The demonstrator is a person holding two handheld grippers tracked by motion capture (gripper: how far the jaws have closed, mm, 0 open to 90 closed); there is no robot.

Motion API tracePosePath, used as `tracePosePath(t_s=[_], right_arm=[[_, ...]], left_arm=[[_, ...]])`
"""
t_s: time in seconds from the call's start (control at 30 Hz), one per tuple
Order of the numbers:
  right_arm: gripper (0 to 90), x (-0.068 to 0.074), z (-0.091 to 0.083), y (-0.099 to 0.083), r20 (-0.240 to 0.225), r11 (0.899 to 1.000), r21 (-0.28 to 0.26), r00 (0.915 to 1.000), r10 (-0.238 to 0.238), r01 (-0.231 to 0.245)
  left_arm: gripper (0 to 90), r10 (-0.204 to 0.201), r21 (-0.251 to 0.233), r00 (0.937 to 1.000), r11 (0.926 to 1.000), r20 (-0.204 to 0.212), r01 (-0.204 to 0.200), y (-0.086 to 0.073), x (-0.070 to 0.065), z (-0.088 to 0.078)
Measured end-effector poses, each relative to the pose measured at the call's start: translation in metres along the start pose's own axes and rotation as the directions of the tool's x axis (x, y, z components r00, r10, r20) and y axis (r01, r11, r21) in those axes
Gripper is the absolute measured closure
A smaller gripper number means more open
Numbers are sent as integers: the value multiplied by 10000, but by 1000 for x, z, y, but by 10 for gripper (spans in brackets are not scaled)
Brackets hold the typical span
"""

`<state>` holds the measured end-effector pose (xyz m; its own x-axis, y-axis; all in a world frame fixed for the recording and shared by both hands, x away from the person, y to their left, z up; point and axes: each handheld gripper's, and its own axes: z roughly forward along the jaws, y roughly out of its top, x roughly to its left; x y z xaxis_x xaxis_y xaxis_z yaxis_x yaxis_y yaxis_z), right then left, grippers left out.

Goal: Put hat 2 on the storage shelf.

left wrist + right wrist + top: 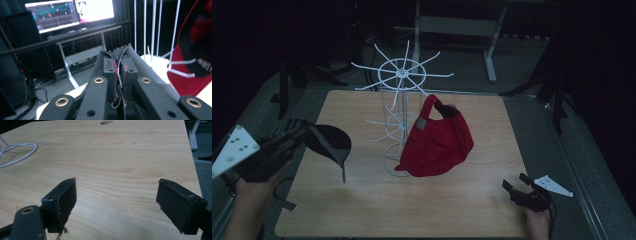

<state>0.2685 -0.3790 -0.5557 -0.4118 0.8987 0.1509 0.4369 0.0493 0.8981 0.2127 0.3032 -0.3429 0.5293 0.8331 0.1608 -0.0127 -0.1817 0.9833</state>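
Note:
A black cap (329, 142) hangs in the air over the table's left side, with my left gripper (299, 131) shut on its edge. The left gripper view has both jaws pressed together on thin black fabric (119, 62). A red cap (439, 142) hangs from an arm of the white wire rack (402, 75) at the table's middle. In the left gripper view the red cap (192, 50) is at the right, beside the rack's upright wires (152, 30). My right gripper (516, 186) rests near the table's front right corner. Its jaws (116, 197) stand wide apart with only bare wood between them.
The wooden table (472, 200) carries the rack's ring base (17, 152). A round hole (106, 122) lies near its far edge. A desk with lit monitors (70, 12) stands beyond the left gripper. Dark stands and a metal frame (492, 45) ring the table.

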Motion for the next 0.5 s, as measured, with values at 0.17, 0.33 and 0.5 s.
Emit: tracePosePath(t_s=[0.17,0.33,0.5], right_arm=[[164,0,0,0,-19,10000,19,10000,35,-35],[164,0,0,0,-44,10000,3,10000,21,-21],[164,0,0,0,-26,10000,26,10000,1,-1]], left_arm=[[852,162,-253,9995,9996,272,-155,24,0,13],[852,349,-457,9982,9984,495,-327,43,-4,19],[852,699,-695,9952,9955,689,-651,62,-10,22]])
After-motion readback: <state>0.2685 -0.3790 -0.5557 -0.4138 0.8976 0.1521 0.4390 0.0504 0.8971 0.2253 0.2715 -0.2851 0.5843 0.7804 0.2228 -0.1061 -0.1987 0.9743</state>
